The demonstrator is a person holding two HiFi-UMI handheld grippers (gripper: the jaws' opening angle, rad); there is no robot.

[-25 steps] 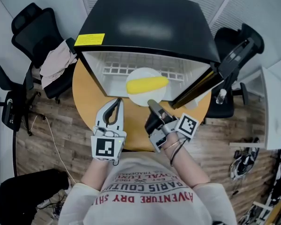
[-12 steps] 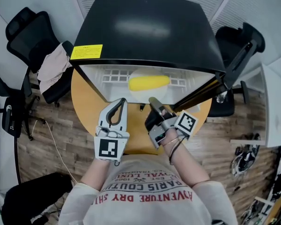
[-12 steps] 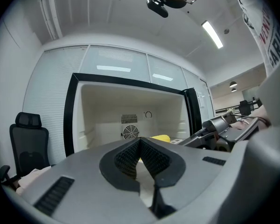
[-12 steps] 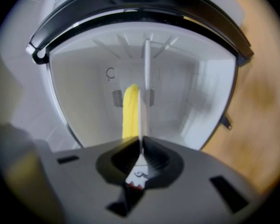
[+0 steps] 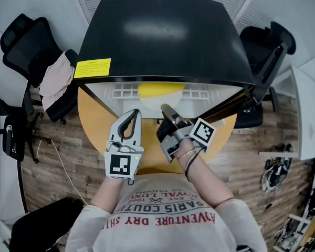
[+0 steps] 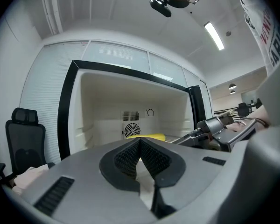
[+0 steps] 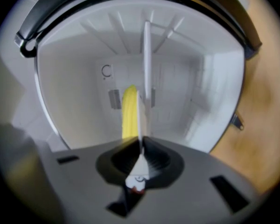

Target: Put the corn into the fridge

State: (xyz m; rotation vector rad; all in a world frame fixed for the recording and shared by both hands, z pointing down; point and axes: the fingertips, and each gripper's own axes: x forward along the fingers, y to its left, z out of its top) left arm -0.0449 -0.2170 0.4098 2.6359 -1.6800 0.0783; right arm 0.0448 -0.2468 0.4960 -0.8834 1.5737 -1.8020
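Observation:
The yellow corn (image 5: 160, 90) lies on a white plate (image 5: 171, 102) just inside the open black fridge (image 5: 163, 35), half hidden under the fridge's top. My right gripper (image 5: 164, 108) is shut on the plate's near rim, turned on its side. In the right gripper view the plate (image 7: 146, 69) shows edge-on, running out from the right gripper (image 7: 141, 146), with the corn (image 7: 129, 111) beside it. My left gripper (image 5: 132, 113) is shut on nothing, in front of the fridge's left half. The left gripper (image 6: 140, 141) faces the corn (image 6: 147, 136) deep inside.
The fridge stands on a round wooden table (image 5: 97, 125), its door (image 5: 265, 67) swung open to the right. An office chair with a cloth on it (image 5: 52, 75) is at the left, another chair (image 5: 257, 35) behind the door, a white desk (image 5: 304, 114) at the right.
My right gripper has pushed the plate with the corn further into the fridge, so less of both shows under the fridge's top. The left gripper has barely moved.

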